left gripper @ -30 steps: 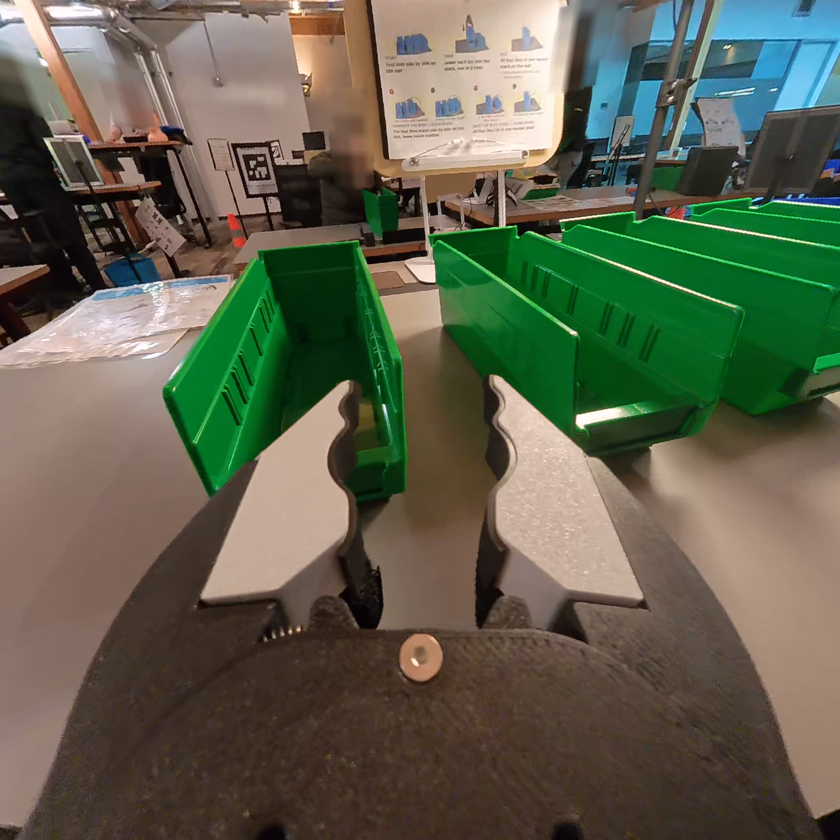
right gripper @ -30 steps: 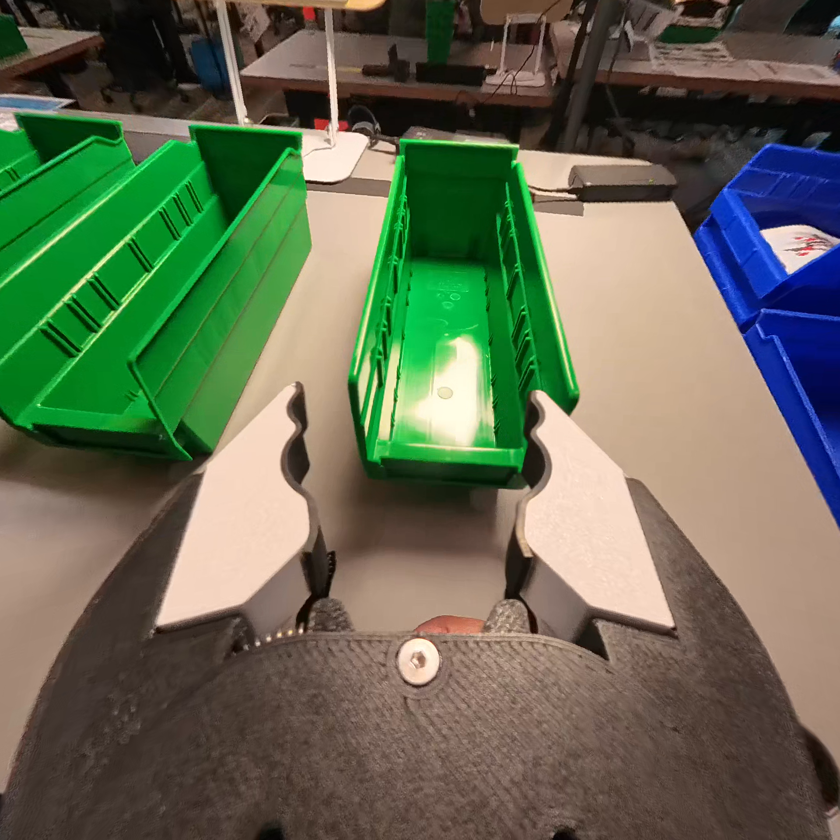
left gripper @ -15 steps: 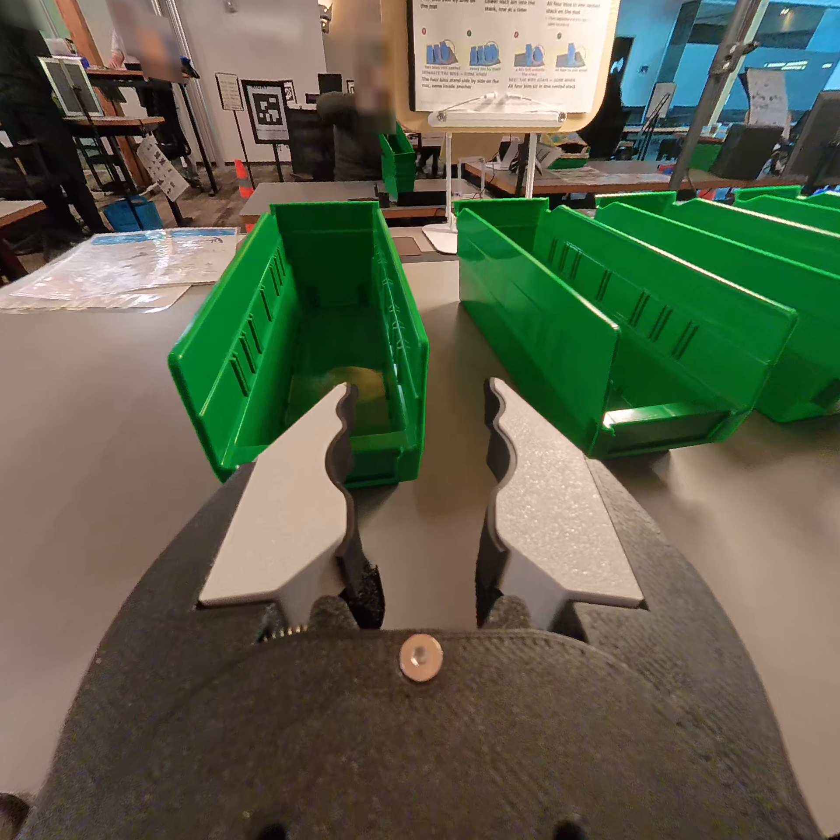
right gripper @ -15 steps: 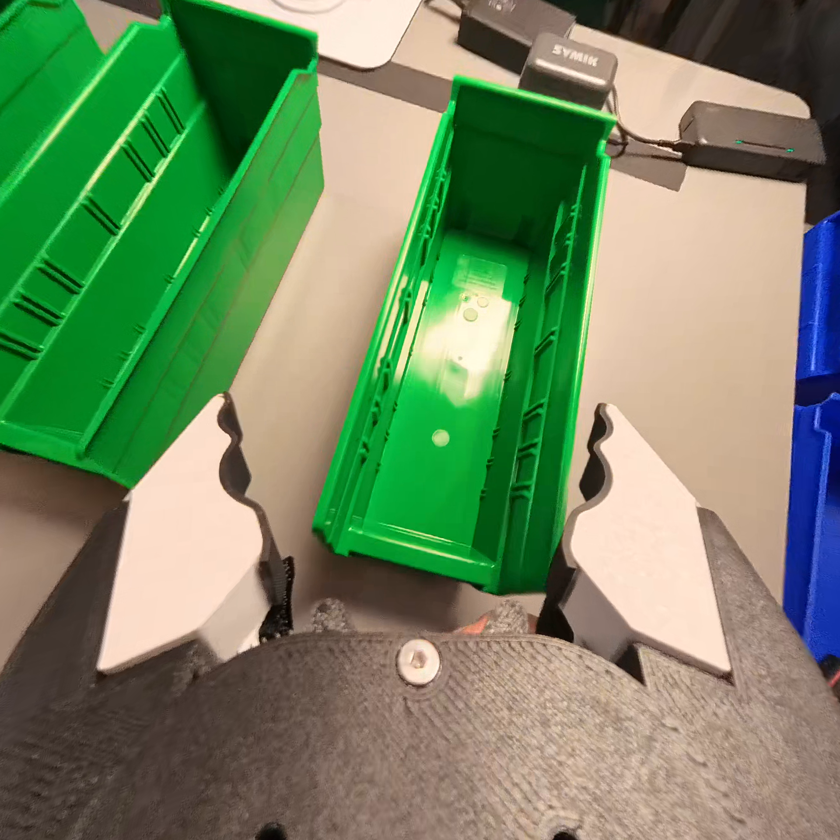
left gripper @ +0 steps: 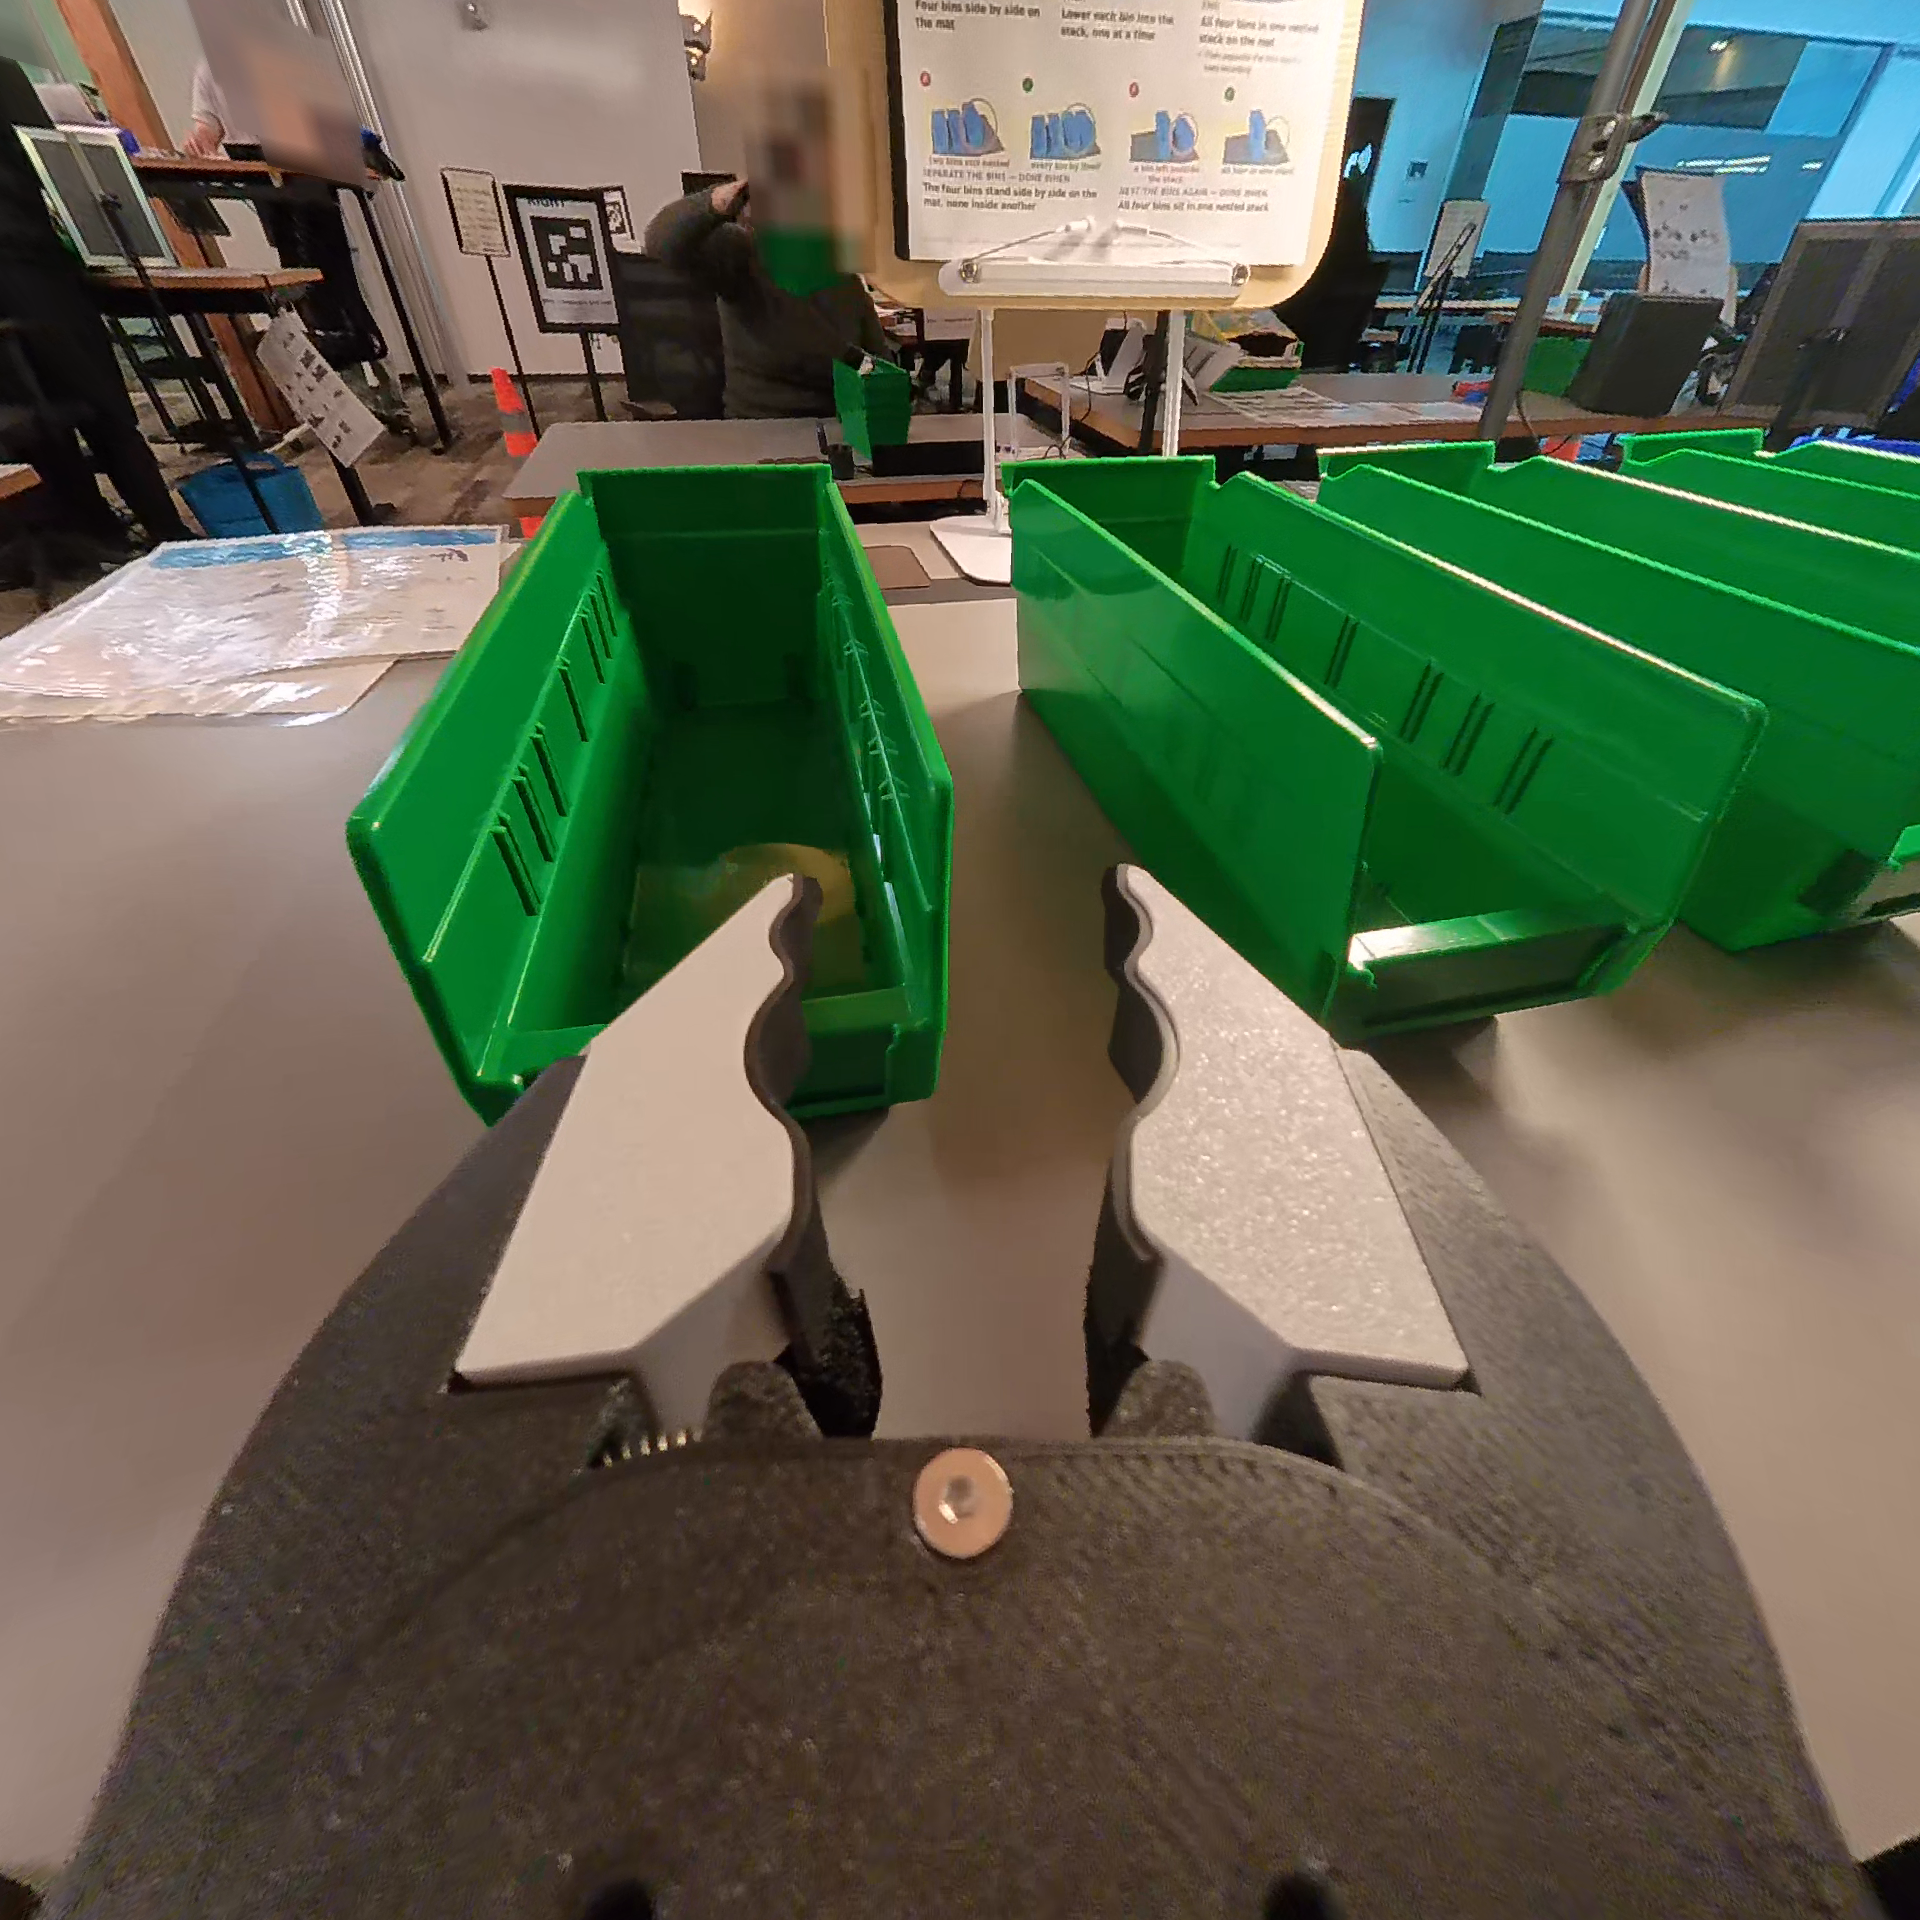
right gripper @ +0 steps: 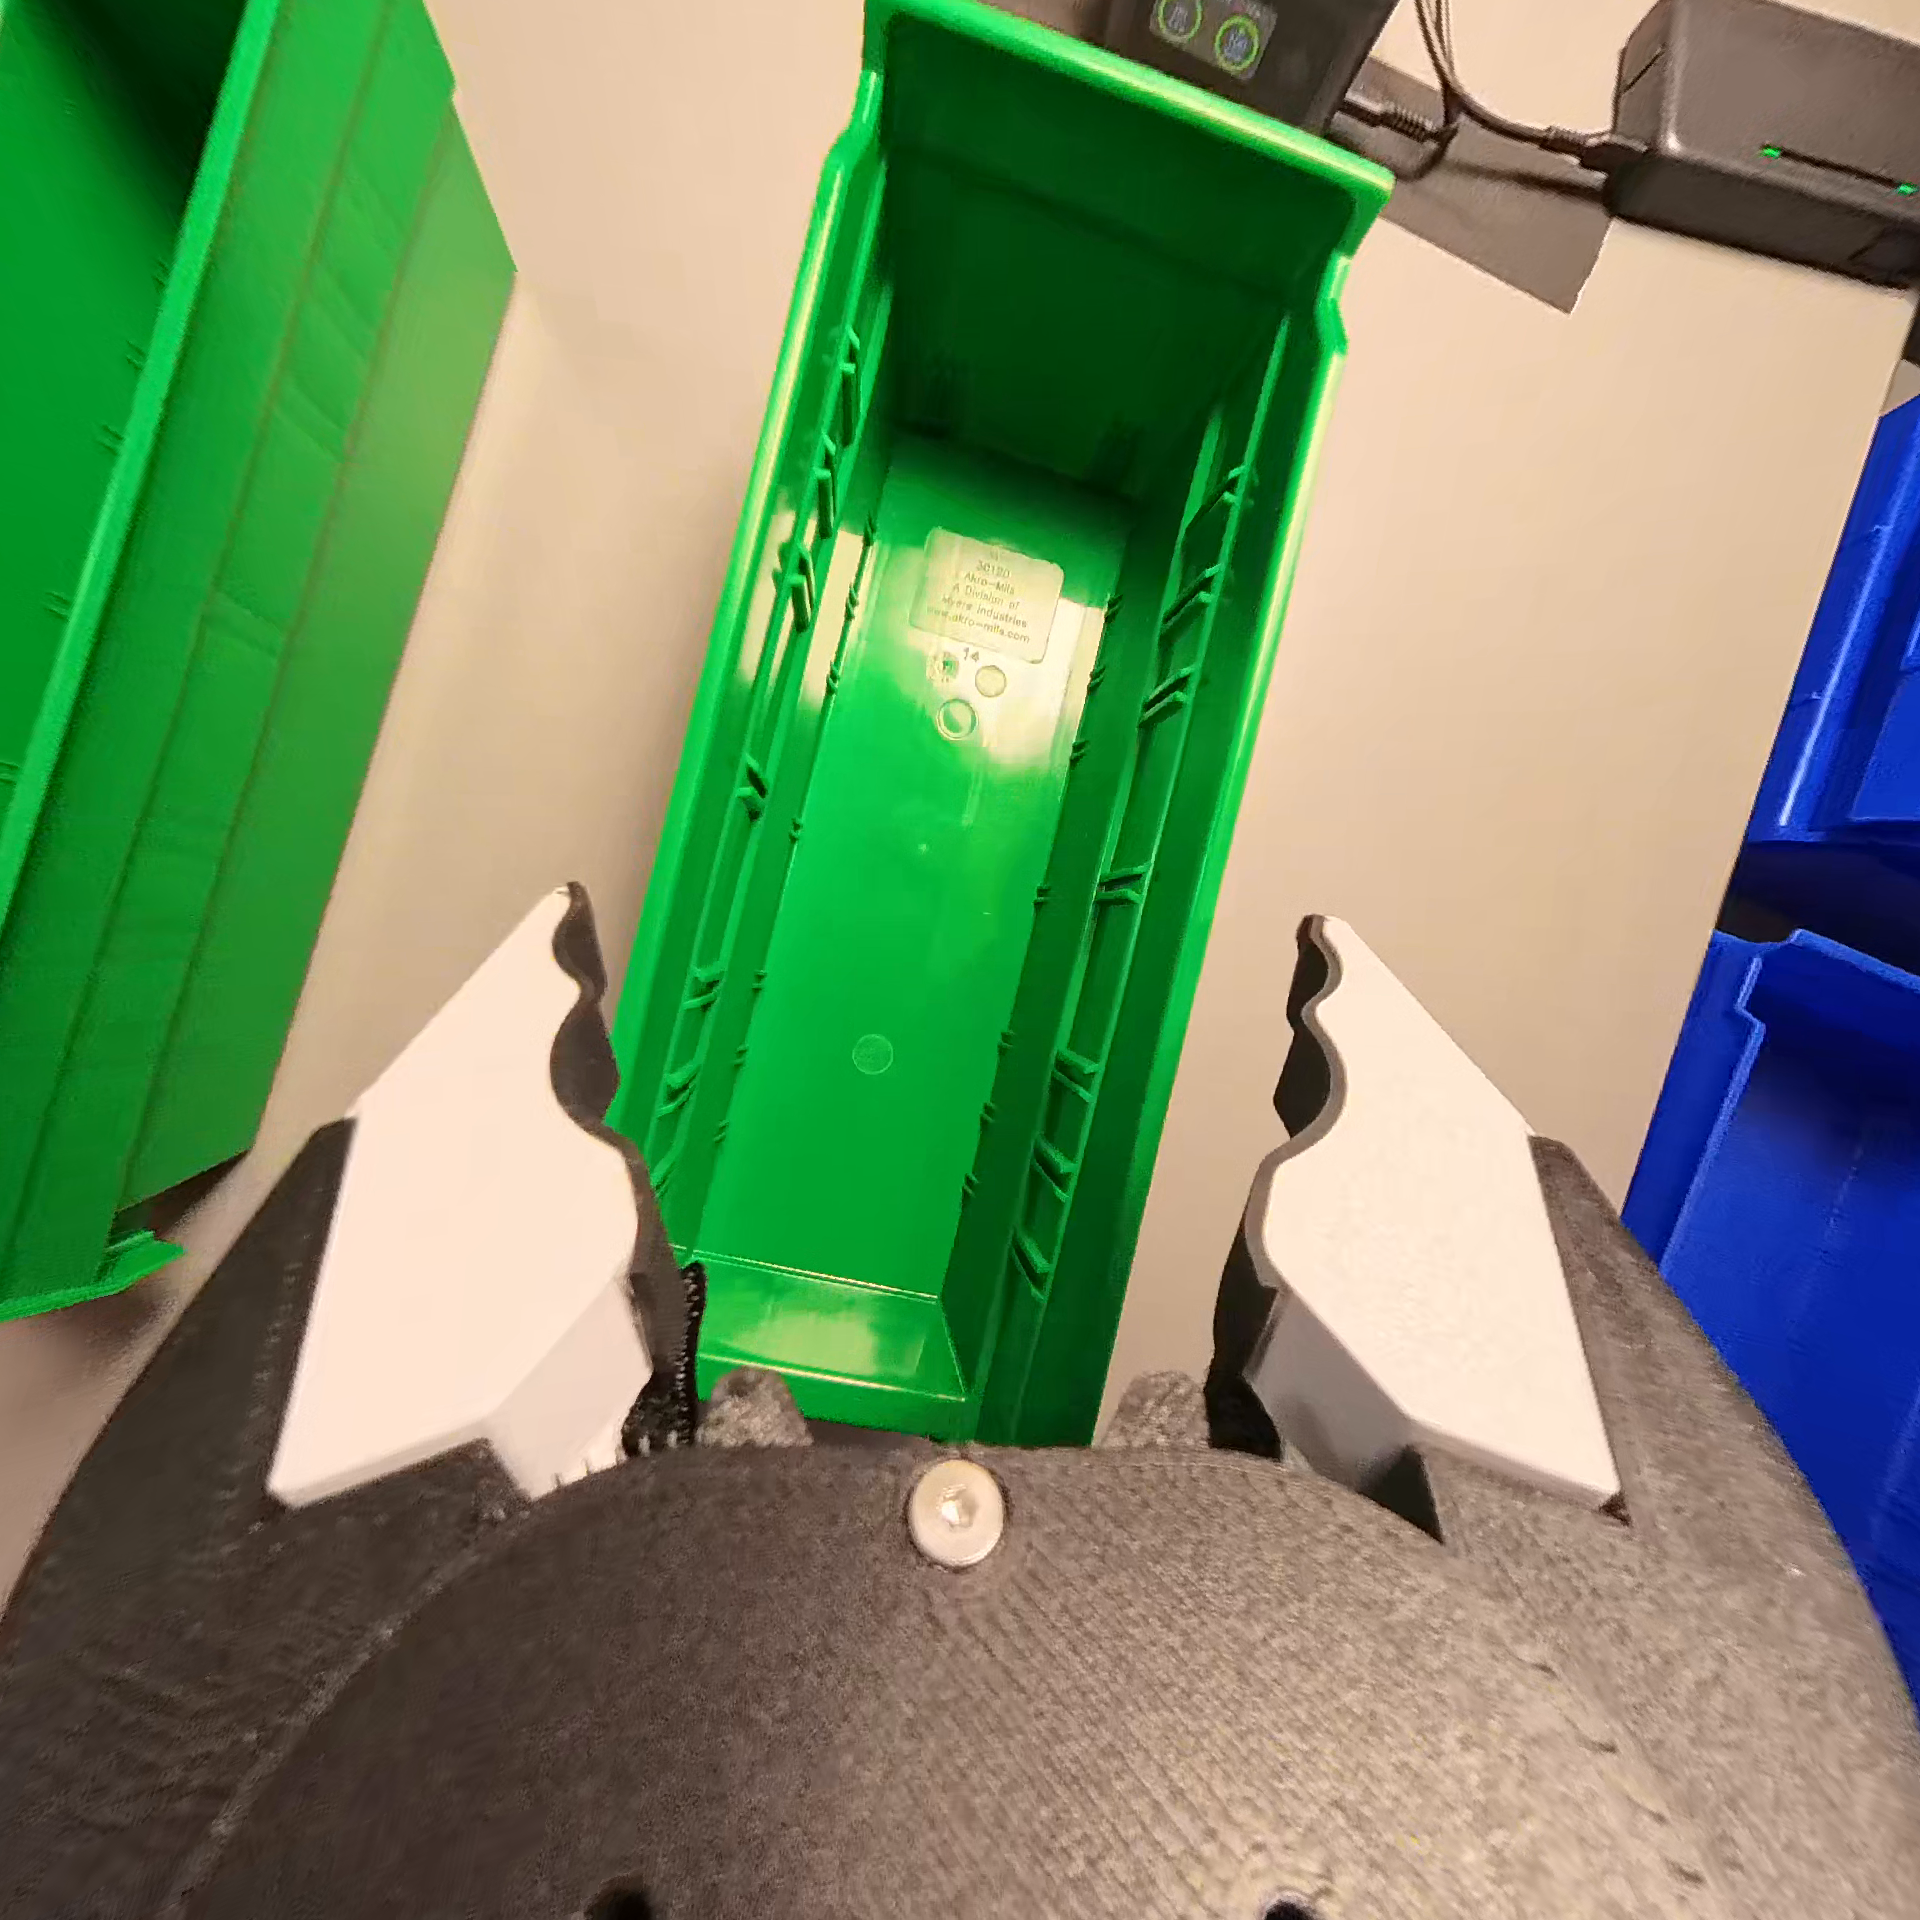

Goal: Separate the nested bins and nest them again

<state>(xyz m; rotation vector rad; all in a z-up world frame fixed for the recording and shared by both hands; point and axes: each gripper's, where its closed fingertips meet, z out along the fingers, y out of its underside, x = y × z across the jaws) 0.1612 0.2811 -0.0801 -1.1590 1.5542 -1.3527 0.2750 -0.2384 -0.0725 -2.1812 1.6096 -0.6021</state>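
bright overhead light, glare on bin floor (right gripper: 935, 790), wide-angle edge distortion

1. Green bins, left wrist view: I count four on my table. There's the left green bin (left gripper: 499, 831), the second green bin (left gripper: 1195, 727), the third green bin (left gripper: 1662, 644) and the fourth green bin (left gripper: 1849, 468). Past that the rims run together, can't tell.
2. Green bins, right wrist view: two, the middle green bin (right gripper: 935, 935) and the side green bin (right gripper: 208, 623).
3. Blue bins: two, the upper blue bin (right gripper: 1829, 675) and the lower blue bin (right gripper: 1787, 1195).
4. Black power bricks: two, the near brick (right gripper: 1309, 52) and the far brick (right gripper: 1766, 187).
5. One instruction board (left gripper: 1101, 125), one laminated sheet (left gripper: 239, 613).
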